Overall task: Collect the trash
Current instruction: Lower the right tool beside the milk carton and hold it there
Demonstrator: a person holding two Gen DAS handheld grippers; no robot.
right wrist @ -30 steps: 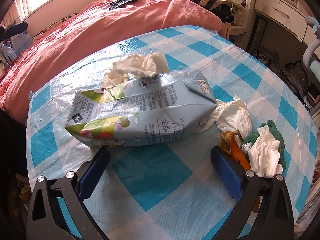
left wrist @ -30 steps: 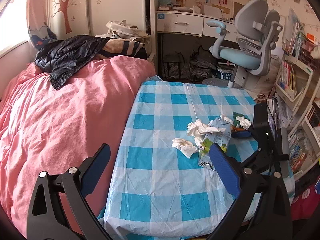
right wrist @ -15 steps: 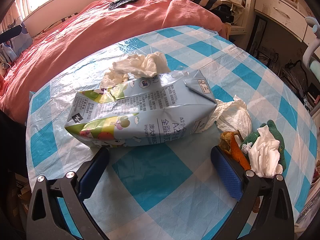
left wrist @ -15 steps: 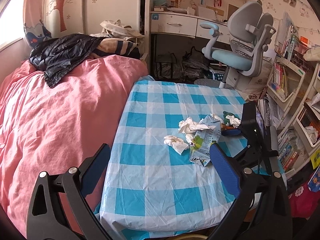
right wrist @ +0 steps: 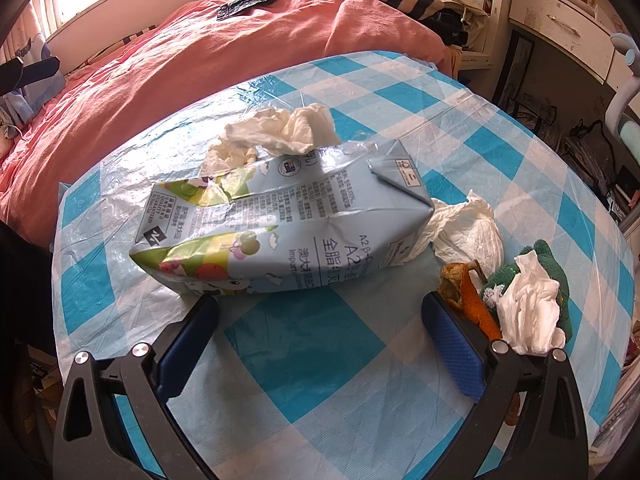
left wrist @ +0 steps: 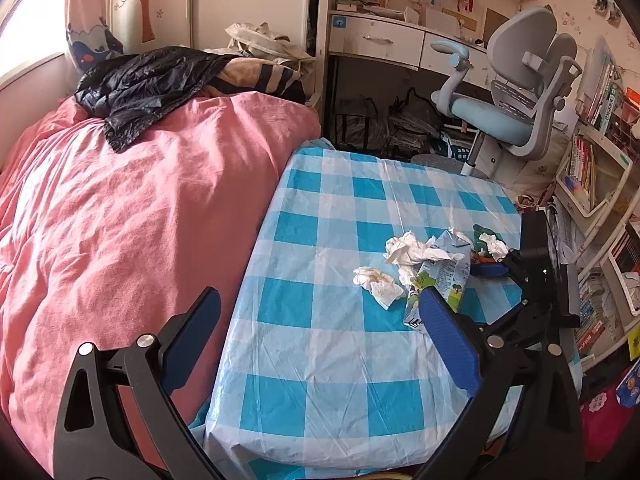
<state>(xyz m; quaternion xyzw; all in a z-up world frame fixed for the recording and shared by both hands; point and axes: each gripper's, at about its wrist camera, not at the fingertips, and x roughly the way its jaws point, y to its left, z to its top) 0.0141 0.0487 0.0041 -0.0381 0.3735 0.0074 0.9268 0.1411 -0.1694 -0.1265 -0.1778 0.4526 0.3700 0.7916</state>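
Both grippers spread wide, nothing held. My right gripper sits low on the table, fingers straddling a bare blue square, and the crushed milk carton lies on its side just ahead of the tips, long axis across my view. Left fingertip is nearly touching the carton's near bottom edge; right fingertip is right beside an orange peel. Just past the peel there's a green cloth lump with a white tissue on top, close to the table's right edge. Another crumpled tissue touches the carton's gabled end, and a bigger wad lies behind the carton, leaning on its top. My left gripper hangs higher and well back, above the near-left table edge where the checked cloth meets the pink duvet. From there I see the whole trash cluster bunched on the right half of the table, with one small tissue lying slightly apart on its left. Left and far parts of the tabletop are open cloth, plenty of room to come in. Bed butts against the table's left edge; an office chair stands past the far edge, shelves crowd the right side.
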